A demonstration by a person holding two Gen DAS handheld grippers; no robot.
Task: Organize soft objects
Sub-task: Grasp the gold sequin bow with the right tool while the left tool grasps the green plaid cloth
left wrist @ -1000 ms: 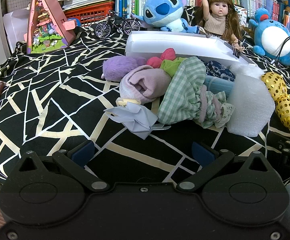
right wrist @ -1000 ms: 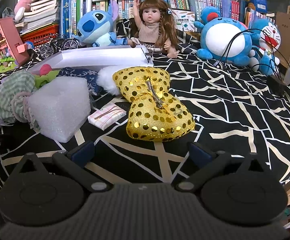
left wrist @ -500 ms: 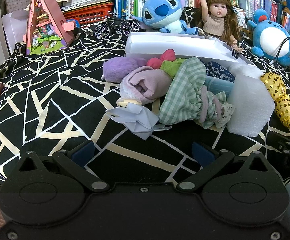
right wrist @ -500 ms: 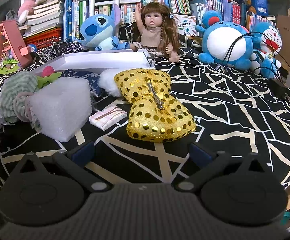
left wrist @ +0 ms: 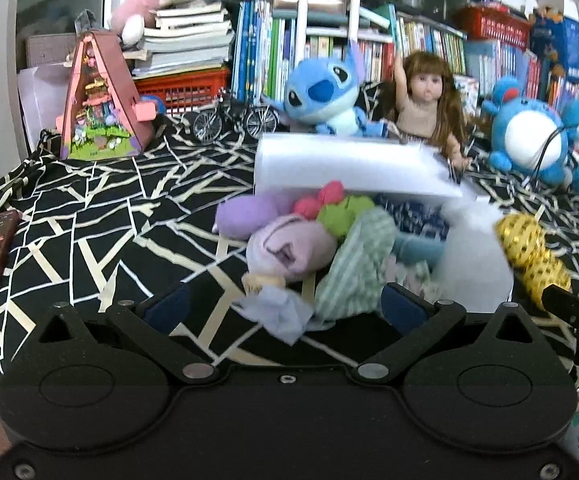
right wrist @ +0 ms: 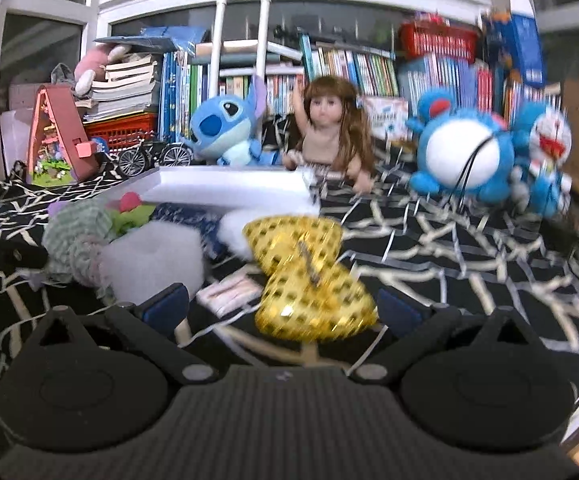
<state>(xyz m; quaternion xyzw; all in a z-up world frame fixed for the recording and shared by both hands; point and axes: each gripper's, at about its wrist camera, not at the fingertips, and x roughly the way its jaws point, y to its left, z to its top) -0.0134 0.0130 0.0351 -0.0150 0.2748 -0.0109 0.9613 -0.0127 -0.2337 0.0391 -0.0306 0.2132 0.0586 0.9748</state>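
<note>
1. The room was crowded: bookshelves packed the back wall, and a bed-like surface under a black cloth with cream crackle lines [left wrist: 101, 216] held a blue long-eared plush toy [left wrist: 323, 94], a brown-haired doll [left wrist: 425, 100] and a long white shallow box [left wrist: 353, 168] lying across the middle.

2. Just in front of that box sat the jumble of soft things: a purple fuzzy pouch [left wrist: 241, 216], a rolled lilac-pink cloth [left wrist: 289, 248], a green-and-white checked fabric bundle [left wrist: 359, 268], a white foam block [left wrist: 473, 256] and a pale blue crumpled rag [left wrist: 279, 310].

3. The left gripper [left wrist: 285, 306] stood wide open and held nothing. The rag and the foot of the checked bundle lay between its blue-padded fingers [left wrist: 167, 306], directly ahead along its axis.

4. The right gripper [right wrist: 283, 306] was likewise spread and empty. The gold sequinned bow-shaped cushion [right wrist: 309, 276] lay straight before it, its near lobe reaching into the gap between the fingers.

5. The bow's long axis ran away from that gripper, leaning slightly to the left, so the fingers straddled the width of the near lobe rather than the bow's length.

6. The bow was plainly nearer the right hand; from the left view it showed only at the far right edge, beyond the foam block.

7. I judged that a short push forward would let either gripper close on its piece, and that the white box behind the heap was the likely place to put them.
</note>
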